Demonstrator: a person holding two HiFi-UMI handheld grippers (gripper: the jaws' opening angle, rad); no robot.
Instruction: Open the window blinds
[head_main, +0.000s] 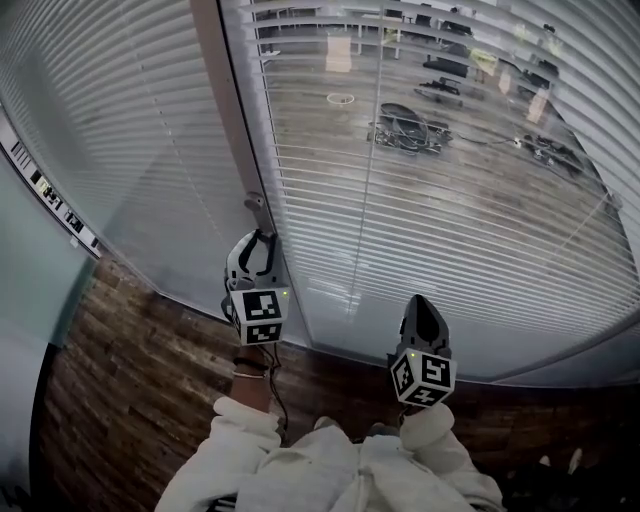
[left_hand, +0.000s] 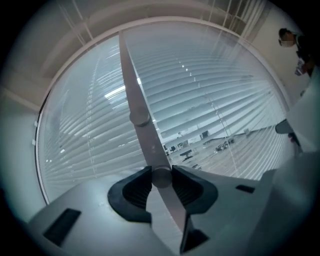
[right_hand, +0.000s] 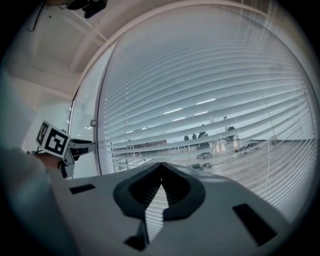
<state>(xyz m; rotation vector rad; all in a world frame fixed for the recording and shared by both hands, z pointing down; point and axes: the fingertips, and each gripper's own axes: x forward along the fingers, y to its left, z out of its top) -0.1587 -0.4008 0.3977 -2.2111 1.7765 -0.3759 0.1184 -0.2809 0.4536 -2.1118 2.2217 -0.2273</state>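
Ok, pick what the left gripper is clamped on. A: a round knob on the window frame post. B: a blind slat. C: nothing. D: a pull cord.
A: in the left gripper view, the left gripper squeezes the lower round knob from both sides, on the frame post between the blinds.

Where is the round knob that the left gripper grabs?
The knob sits low in the middle of the left gripper view, on the grey post between the two blinds, pinched by the left gripper.

Wood floor btm-left; dark furniture beyond, upper rt.
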